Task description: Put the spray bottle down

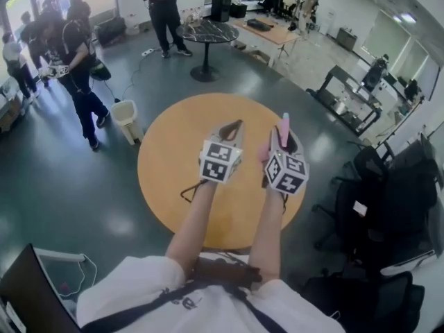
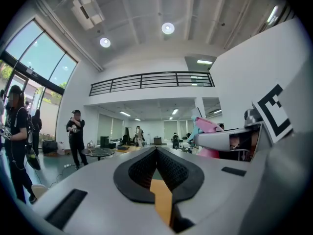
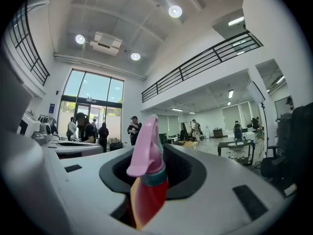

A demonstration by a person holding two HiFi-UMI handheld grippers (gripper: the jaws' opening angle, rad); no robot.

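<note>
One spray bottle (image 3: 149, 180) sits clamped upright in the right gripper (image 1: 283, 141) above the round table (image 1: 173, 158), ready for set-down; the left gripper (image 1: 231, 132) is closed and empty.

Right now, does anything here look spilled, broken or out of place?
Nothing stands out. The spray bottle stands roughly upright, clamped in the right gripper over the round wooden table, with no spill showing. The left gripper is shut and empty.

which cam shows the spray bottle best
Right gripper view: the spray bottle fills the centre, close up, with pink head, teal collar and red body. Head view shows only its pink top; left gripper view, a pink sliver.
</note>
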